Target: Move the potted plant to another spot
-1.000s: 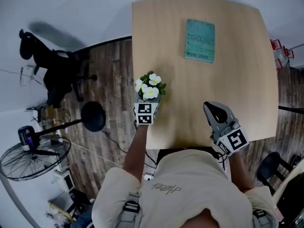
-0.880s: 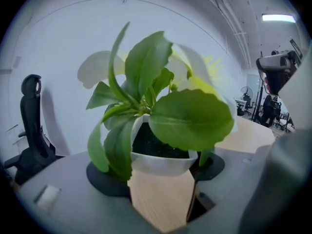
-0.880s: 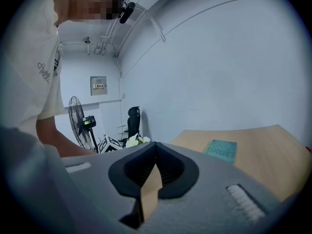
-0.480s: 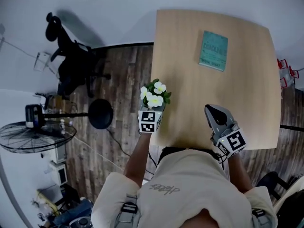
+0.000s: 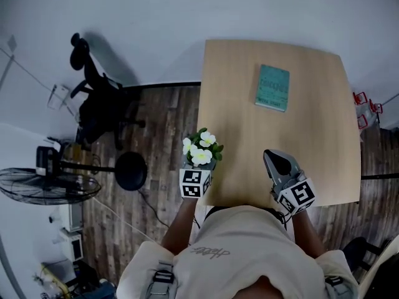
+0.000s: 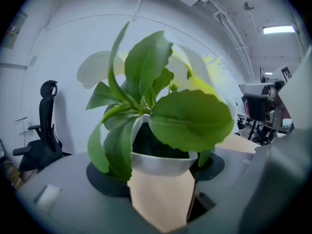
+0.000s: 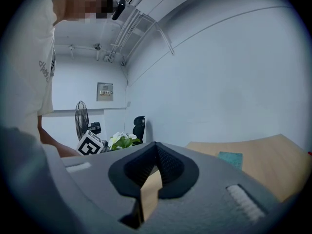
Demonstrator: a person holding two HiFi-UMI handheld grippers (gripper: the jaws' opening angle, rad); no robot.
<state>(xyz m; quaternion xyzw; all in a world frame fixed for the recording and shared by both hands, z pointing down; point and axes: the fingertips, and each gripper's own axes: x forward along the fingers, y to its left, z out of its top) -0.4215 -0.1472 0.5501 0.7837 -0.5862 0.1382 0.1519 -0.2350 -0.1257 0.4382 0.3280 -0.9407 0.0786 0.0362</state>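
Observation:
The potted plant [image 5: 201,148], white flowers and green leaves in a small white pot [image 6: 161,162], hangs in the air over the wooden table's [image 5: 312,136] near left edge. My left gripper [image 5: 199,164] is shut on the pot, one jaw on each side of it; in the left gripper view the leaves [image 6: 190,121] fill the picture. My right gripper [image 5: 278,162] hovers over the table's near edge, shut on nothing, its jaws meeting at a point [image 7: 155,162]. The right gripper view shows the plant [image 7: 122,140] and the left gripper's marker cube [image 7: 90,143] off to the left.
A teal book [image 5: 272,88] lies flat on the far half of the table. Left of the table, on the wood floor, stand a black office chair [image 5: 93,104], a round black stand base [image 5: 131,170] and a fan [image 5: 37,185]. A white wall runs behind the table.
My left gripper has risen with the plant and drifted left, from just inside the table's left edge to over it. The right gripper has shifted a little near the front edge.

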